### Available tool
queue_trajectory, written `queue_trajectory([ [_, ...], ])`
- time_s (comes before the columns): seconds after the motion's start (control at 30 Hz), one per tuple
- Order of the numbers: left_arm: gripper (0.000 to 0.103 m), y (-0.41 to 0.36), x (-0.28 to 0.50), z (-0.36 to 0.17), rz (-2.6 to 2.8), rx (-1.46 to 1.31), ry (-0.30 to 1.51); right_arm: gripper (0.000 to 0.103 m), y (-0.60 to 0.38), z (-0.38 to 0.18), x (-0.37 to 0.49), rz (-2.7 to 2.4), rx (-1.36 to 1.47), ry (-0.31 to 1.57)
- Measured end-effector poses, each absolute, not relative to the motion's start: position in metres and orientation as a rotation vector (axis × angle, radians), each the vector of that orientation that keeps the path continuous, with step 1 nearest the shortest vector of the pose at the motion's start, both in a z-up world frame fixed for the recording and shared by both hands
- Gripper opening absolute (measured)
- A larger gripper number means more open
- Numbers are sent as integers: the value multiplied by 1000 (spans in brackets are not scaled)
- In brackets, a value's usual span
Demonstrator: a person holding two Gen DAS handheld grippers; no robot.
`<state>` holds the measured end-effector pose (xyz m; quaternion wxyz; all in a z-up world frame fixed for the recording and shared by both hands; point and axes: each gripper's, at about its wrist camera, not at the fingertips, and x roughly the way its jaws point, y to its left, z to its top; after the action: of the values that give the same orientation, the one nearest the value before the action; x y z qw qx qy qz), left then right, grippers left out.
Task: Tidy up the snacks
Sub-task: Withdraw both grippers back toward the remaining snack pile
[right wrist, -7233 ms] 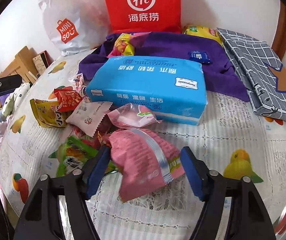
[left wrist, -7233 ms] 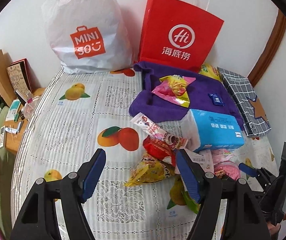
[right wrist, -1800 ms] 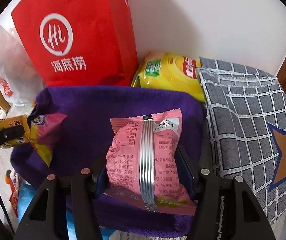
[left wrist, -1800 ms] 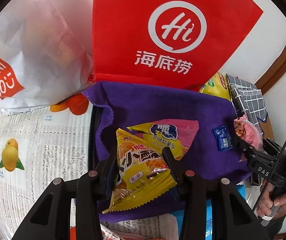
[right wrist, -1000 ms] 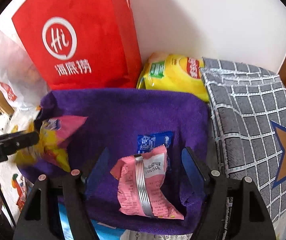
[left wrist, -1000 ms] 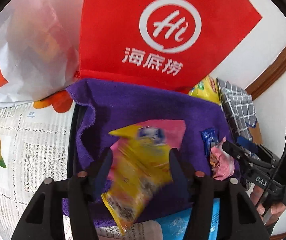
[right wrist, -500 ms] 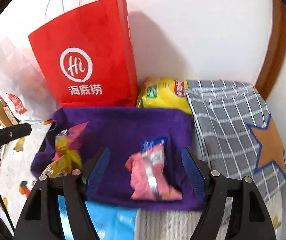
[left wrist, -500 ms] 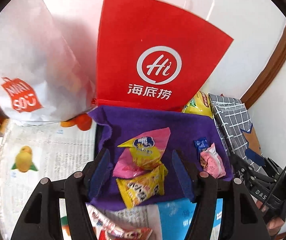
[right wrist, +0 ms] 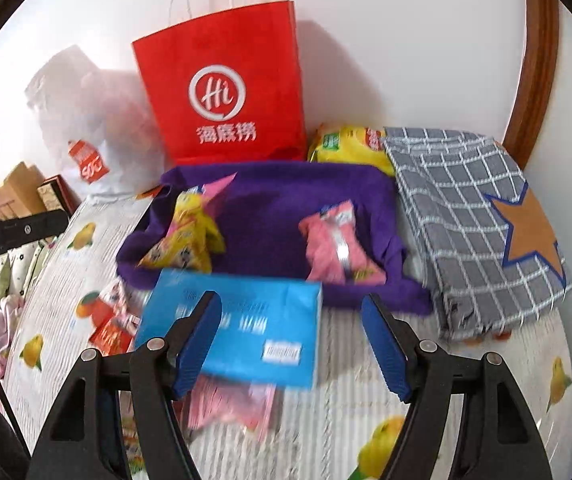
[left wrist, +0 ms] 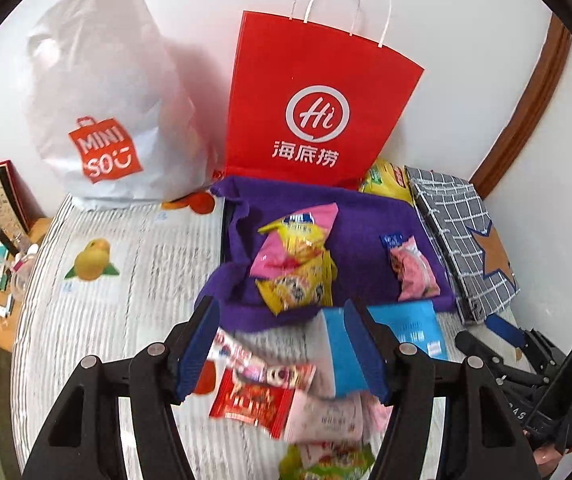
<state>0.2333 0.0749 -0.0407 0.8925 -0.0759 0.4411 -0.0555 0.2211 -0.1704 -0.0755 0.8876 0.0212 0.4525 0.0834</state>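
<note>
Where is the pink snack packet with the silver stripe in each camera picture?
Left wrist view: the pink packet lies right of centre, on the right part of the purple cloth.
Right wrist view: the pink packet lies near the centre, on the same cloth.
Shared landmark: the red paper bag standing behind the cloth.

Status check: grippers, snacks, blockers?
Left gripper open, empty; right gripper open, empty. Pink packet and yellow packets on purple cloth. Loose snacks on table; blue tissue pack beside them.
</note>
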Motion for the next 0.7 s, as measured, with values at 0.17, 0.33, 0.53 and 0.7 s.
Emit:
queue_trajectory([
  [0.17, 63, 81, 212, -48, -100, -152, 923, 72, -162, -93, 197, 185, 43, 965],
  [0.33, 63, 94, 198, -62, -75, -161, 949, 72, -154, -110, 185, 208, 55, 989],
  [0.53, 63, 105, 190, -80, -60, -173, 982, 72, -142, -130, 184, 215, 40, 1034],
  [0.7, 63, 114, 187, -91, -56, -185, 1000, 72, -137, -142, 187, 225, 63, 1059],
])
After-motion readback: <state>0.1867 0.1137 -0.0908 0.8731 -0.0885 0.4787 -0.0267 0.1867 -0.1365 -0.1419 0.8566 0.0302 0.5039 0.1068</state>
